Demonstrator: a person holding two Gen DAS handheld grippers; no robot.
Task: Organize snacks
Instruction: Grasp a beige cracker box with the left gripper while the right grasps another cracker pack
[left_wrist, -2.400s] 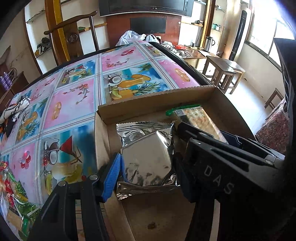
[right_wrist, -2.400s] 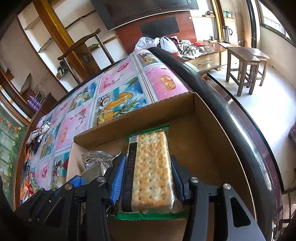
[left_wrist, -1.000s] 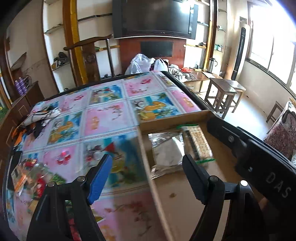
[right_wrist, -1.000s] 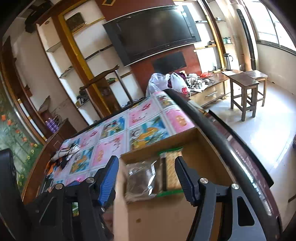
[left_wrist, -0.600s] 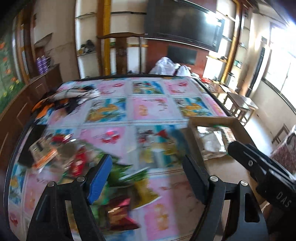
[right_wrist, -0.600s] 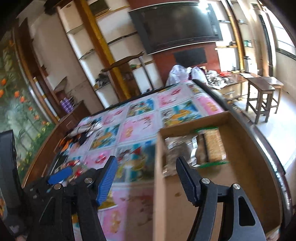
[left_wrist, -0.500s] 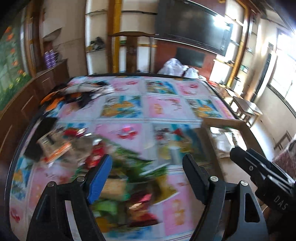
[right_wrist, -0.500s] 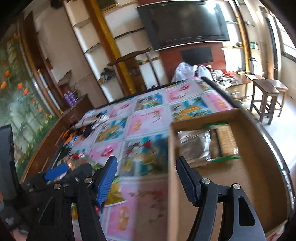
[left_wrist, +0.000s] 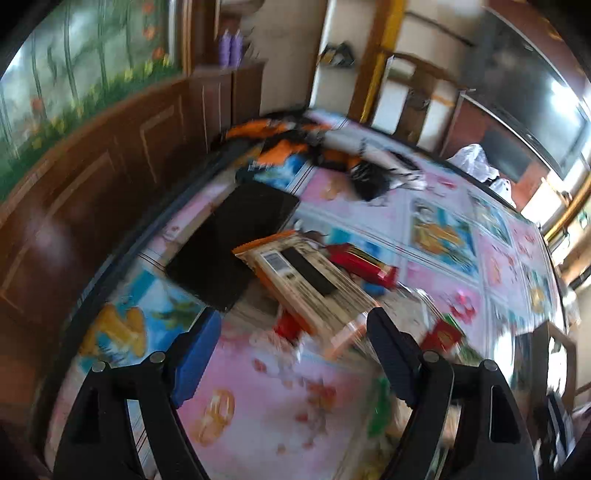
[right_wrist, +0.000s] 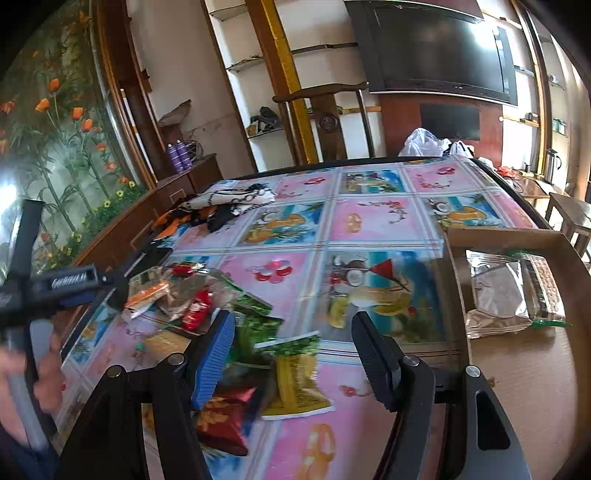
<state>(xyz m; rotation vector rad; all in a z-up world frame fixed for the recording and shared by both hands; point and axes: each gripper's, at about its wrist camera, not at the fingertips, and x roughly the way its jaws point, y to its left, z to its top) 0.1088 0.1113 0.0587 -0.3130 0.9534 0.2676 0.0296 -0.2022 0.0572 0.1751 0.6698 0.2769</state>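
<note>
While your left gripper (left_wrist: 291, 354) stood wide open and empty, it hung just above an orange-edged cracker pack (left_wrist: 306, 280) at the near-left end of the snack pile; your right gripper (right_wrist: 291, 354) was equally spread and empty over a yellow-and-green packet (right_wrist: 299, 373), with a dark red pouch (right_wrist: 221, 417) just beside it. You risked most from that crowding: the packets overlapped, so closing there could have pinched two wrappers at once or dragged a neighbour along. A slick foil edge could also have slid out of the pads. The left view was smeared with motion, so your aim there looked uncertain, and a black flat object (left_wrist: 232, 243) lay touching the cracker pack, easy to snag. To the right of the pile, well apart from it, you had the cardboard box (right_wrist: 454, 280) on the patterned tablecloth (right_wrist: 369, 221). It held a silver foil bag (right_wrist: 495, 295) and, beside it, a green-ended cracker sleeve (right_wrist: 543, 288), both against the far wall; the rest of its floor was bare.
</note>
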